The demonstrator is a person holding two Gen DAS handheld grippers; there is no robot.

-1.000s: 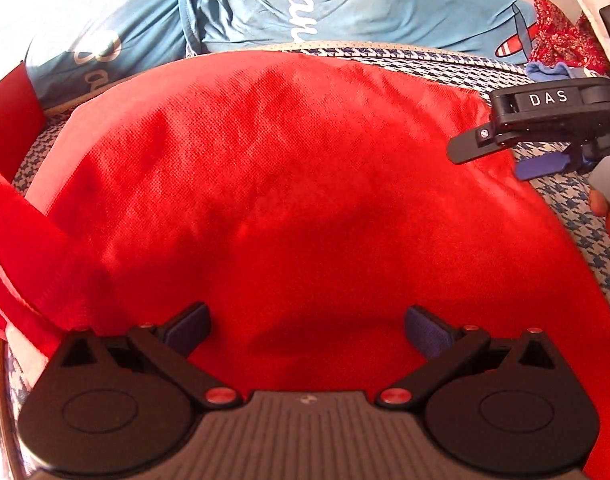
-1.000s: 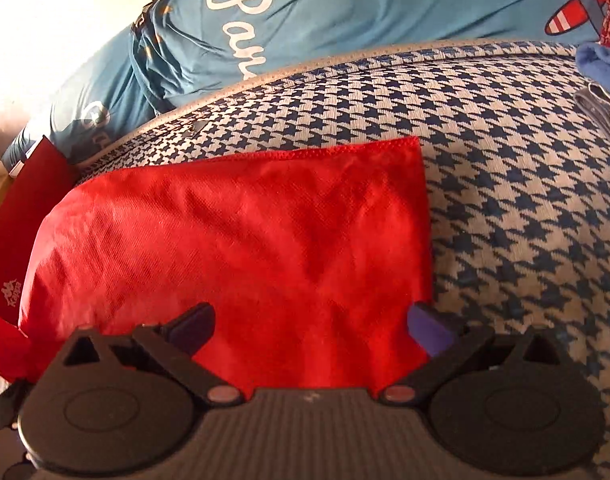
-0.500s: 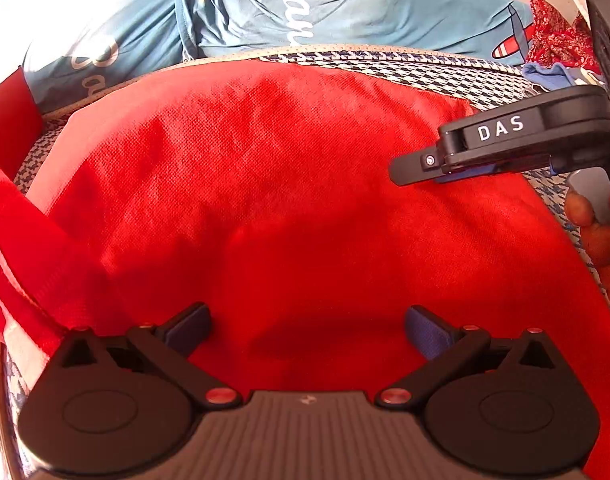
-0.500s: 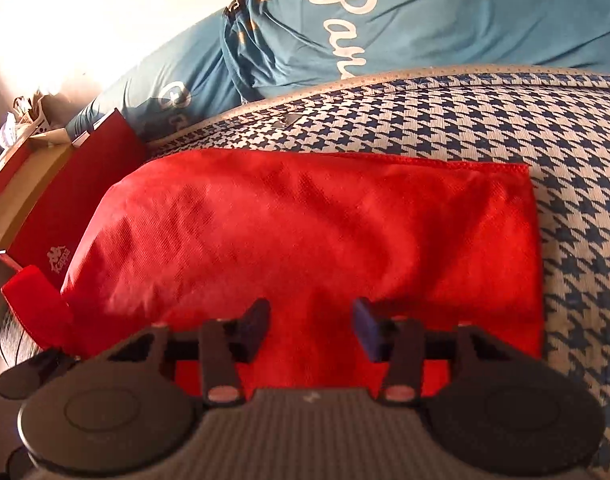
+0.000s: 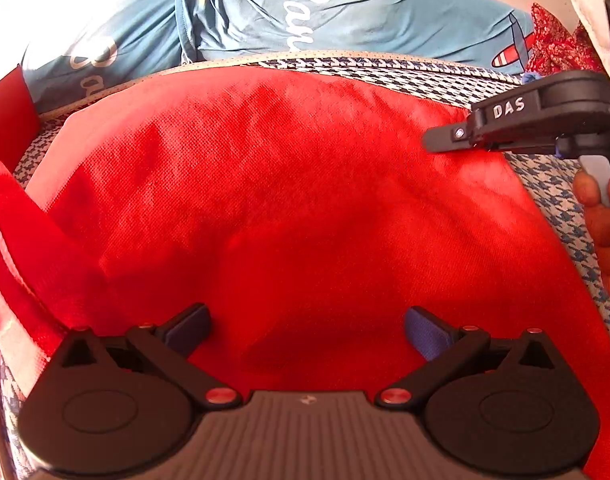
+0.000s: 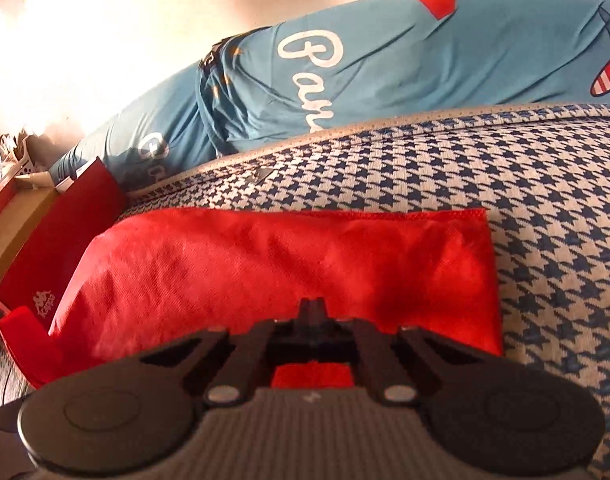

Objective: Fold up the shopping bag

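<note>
From the left wrist camera, the red shopping bag (image 5: pixel 289 208) lies spread flat over a blue-and-white houndstooth cover (image 5: pixel 553 200), filling most of the view; its mouth is not visible, so whether anything is inside cannot be told. The left gripper (image 5: pixel 307 330) hangs over the bag's near part with its jaws wide apart and nothing between the pads. At the right edge the right gripper (image 5: pixel 445 140), marked DAS and held by a hand (image 5: pixel 603 216), reaches in over the bag's far right corner. Behind the cover lies a blue printed cloth (image 5: pixel 345 12). From the right wrist camera, the right gripper (image 6: pixel 312 307) has just been closing and its jaws now stand fully together over the near edge of the shopping bag (image 6: pixel 265 268); whether fabric is pinched between them cannot be told. At the left stands a red box (image 6: pixel 53 256) with a white logo, its contents out of sight.
</note>
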